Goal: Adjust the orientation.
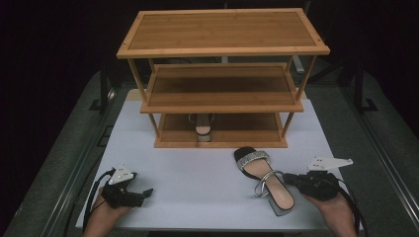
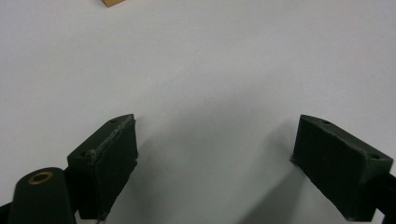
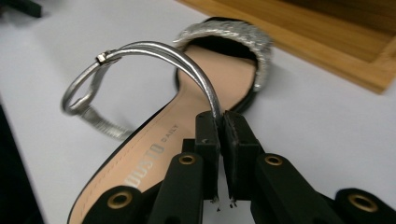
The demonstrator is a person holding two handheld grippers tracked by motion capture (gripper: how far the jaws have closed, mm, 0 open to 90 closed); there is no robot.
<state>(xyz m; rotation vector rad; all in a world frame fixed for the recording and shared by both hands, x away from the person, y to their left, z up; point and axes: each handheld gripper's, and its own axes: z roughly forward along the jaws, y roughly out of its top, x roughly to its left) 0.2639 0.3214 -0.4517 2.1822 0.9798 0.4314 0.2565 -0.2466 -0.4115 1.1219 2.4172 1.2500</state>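
The near left of the counter point(image 1: 197, 182) lies bare, so the left tool point(image 1: 143, 193), its jaws spread wide over plain white surface, has open room ahead and to both sides. On the near right, the sandal point(image 1: 264, 177) lies just in front of the shelf rack point(image 1: 222, 89), narrowing the gap there. The rack blocks the far half; its top and middle shelves stand bare, while another shoe point(image 1: 202, 129) occupies the middle of the bottom shelf.
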